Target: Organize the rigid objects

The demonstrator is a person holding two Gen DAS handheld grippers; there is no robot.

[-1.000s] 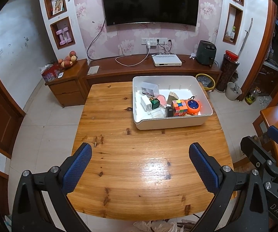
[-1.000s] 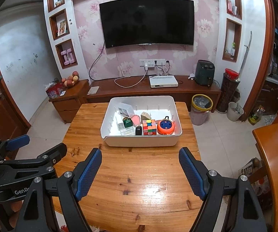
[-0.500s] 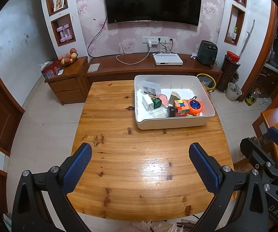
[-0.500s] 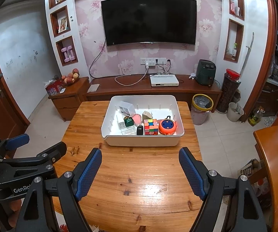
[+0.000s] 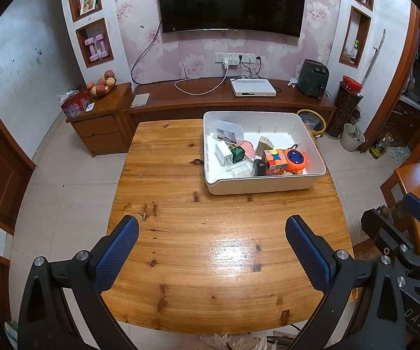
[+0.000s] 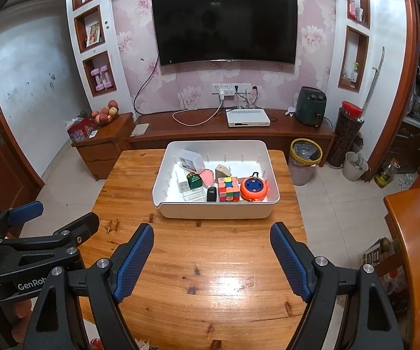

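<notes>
White lettering "GenRob", cut off at its end, stands on the left gripper [image 6: 64, 250] body. The right gripper [image 5: 414, 262] body bears "DAS". No other text is legible.

A wooden table [image 5: 180, 233] with knots and a glossy patch of reflected light carries a single thing directly on its top: a white plastic bin [image 5: 256, 185] (open, with slotted inner walls), standing toward the far right part of the tabletop in the left wrist view. In the right wrist view the same table [image 6: 210, 277] shows the bin [image 6: 215, 211] near its far edge, roughly centred. The near half of the wood lies bare.
</notes>
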